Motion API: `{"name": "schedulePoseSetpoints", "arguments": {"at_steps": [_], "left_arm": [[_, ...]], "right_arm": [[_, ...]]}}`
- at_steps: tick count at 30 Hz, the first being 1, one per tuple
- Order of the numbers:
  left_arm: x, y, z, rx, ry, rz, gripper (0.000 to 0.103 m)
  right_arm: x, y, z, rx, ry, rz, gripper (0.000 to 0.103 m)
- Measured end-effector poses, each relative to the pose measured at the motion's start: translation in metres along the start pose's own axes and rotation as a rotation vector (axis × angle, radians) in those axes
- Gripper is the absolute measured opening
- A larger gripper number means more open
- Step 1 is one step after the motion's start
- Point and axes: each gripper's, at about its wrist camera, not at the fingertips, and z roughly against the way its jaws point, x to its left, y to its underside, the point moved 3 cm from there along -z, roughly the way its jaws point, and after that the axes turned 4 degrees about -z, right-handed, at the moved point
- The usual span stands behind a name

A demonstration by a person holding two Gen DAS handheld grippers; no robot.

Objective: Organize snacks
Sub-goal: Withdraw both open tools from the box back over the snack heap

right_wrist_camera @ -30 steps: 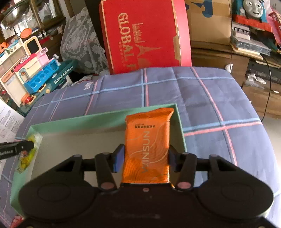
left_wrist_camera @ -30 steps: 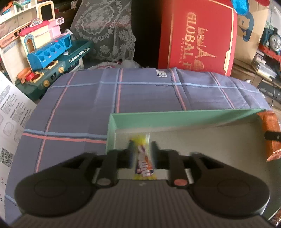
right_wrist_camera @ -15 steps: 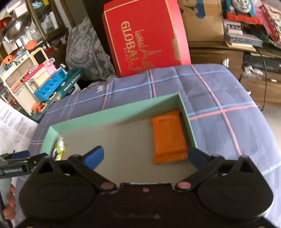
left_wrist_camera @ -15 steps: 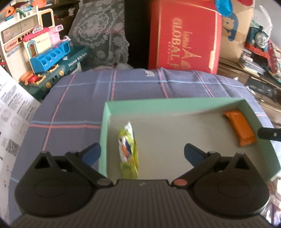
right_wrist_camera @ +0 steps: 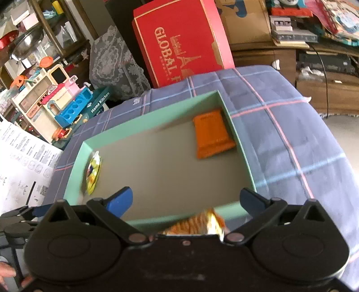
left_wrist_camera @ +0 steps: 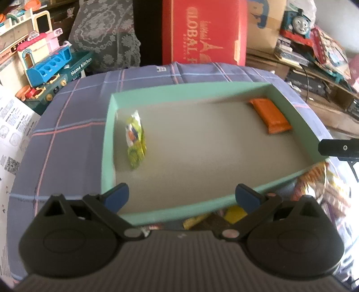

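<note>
Both claws (left_wrist_camera: pixel 181 195) (right_wrist_camera: pixel 186 200) released and empty, green tray (left_wrist_camera: pixel 107 143) holding yellow packet (left_wrist_camera: pixel 135 139), orange packet (left_wrist_camera: pixel 271 115)

Daylight, moderately bright, enters from upper right; soft shadows inside green tray (left_wrist_camera: pixel 107 143). Strong fisheye bending at edges, dark corners, slight motion blur throughout

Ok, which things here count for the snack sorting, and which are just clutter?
For the job:
- green tray
- yellow-green snack packet at its left wall
- orange snack packet at its right wall
- loose snack packets in front of the tray

Lying about:
- red gift box
- toy kitchen set
- printed sheet
- toy train
</note>
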Motion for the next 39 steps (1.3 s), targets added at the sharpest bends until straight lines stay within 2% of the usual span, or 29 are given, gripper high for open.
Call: {"name": "schedulePoseSetpoints", "arguments": {"at_steps": [15, 26, 34, 39], "left_arm": [[-0.021, 0.060, 0.005, 0.101, 0.060, -0.026, 0.103], [-0.023, 0.070, -0.012, 0.140, 0.093, 0.008, 0.103], [-0.029, 0.071, -0.017, 0.141, 0.121, 0.008, 0.090], [-0.032, 0.072, -0.020, 0.136, 0.123, 0.004, 0.071]], "right_arm": [[-0.026, 0.080, 0.018, 0.092, -0.018, -0.093, 0.103], [-0.035, 0.097, 0.020, 0.094, 0.016, -0.108, 0.103], [-0.040, 0.104, 0.016, 0.103, 0.037, -0.119, 0.103], [-0.041, 0.109, 0.013, 0.108, 0.054, -0.125, 0.103]]}}
